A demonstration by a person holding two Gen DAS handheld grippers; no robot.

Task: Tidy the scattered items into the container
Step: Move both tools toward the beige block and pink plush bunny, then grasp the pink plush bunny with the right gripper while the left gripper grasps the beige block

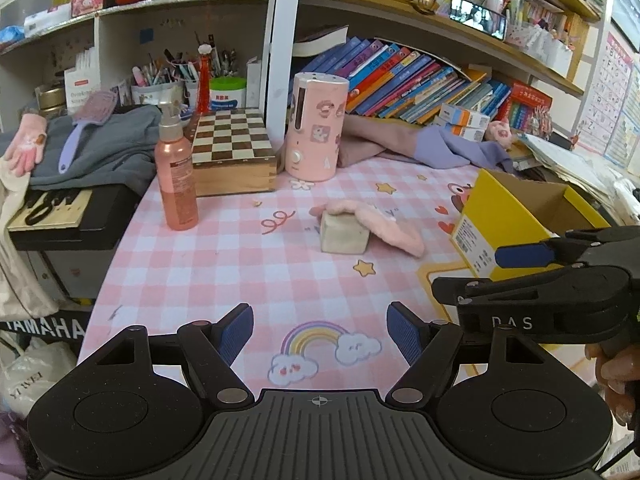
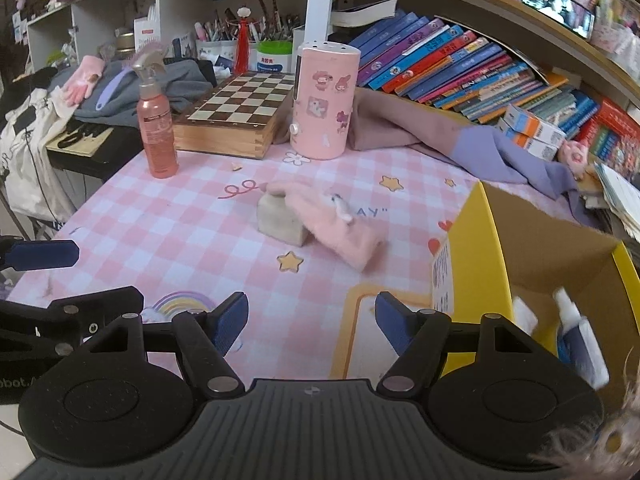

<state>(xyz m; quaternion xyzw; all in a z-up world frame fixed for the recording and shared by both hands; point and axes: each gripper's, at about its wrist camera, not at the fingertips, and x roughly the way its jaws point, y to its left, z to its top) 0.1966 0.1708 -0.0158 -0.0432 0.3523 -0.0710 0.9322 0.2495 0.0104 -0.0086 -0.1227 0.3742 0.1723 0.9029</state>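
Note:
A beige cube (image 1: 344, 234) (image 2: 280, 222) lies mid-table with a fluffy pink glove (image 1: 380, 226) (image 2: 340, 224) draped against it. A yellow cardboard box (image 1: 516, 216) (image 2: 472, 264) stands open at the right; a white and blue item (image 2: 580, 340) lies inside. My left gripper (image 1: 320, 334) is open and empty, near the front edge, well short of the cube. My right gripper (image 2: 312, 326) is open and empty beside the box's left wall; it also shows in the left wrist view (image 1: 496, 276).
A pink spray bottle (image 1: 176, 176) (image 2: 157, 132), a chessboard box (image 1: 232, 148) (image 2: 236, 112) and a pink cylinder (image 1: 316, 128) (image 2: 324, 104) stand at the back. Purple cloth (image 1: 452, 144) (image 2: 496, 156) and books (image 2: 460, 68) lie behind the box.

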